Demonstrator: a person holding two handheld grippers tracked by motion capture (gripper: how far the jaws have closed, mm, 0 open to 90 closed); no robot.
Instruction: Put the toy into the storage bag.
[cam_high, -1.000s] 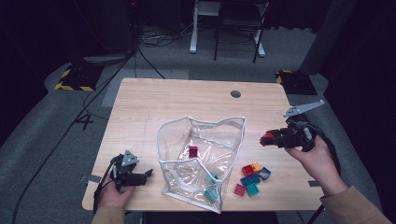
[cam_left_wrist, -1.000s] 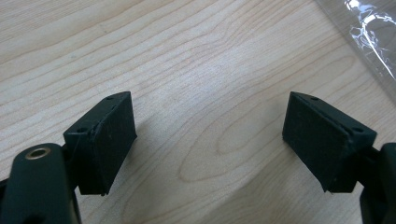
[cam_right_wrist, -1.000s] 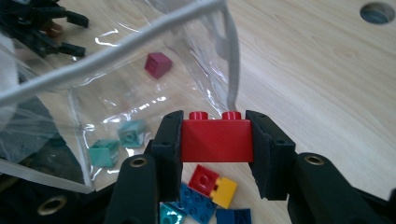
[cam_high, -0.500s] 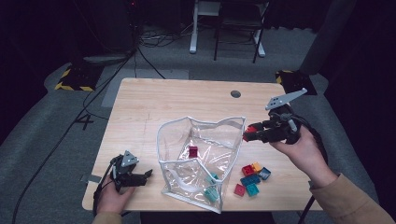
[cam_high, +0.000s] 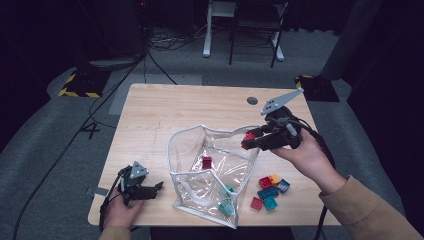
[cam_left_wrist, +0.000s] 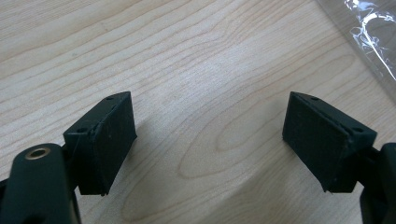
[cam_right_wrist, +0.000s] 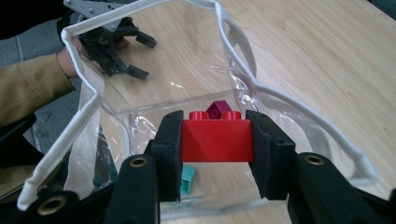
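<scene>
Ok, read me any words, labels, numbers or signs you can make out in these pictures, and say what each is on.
No readable text anywhere.
Red brick held in the right tongs: bare studs, no lettering legible.
Clear bag: no print or label.
Loose bricks on the table: too small to tell.
Yellow and black hazard stripes on the floor: a pattern, no words.

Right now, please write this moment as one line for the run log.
right gripper: shut on red brick, above clear bag | left gripper: open, over table | loose bricks: beside bag
</scene>
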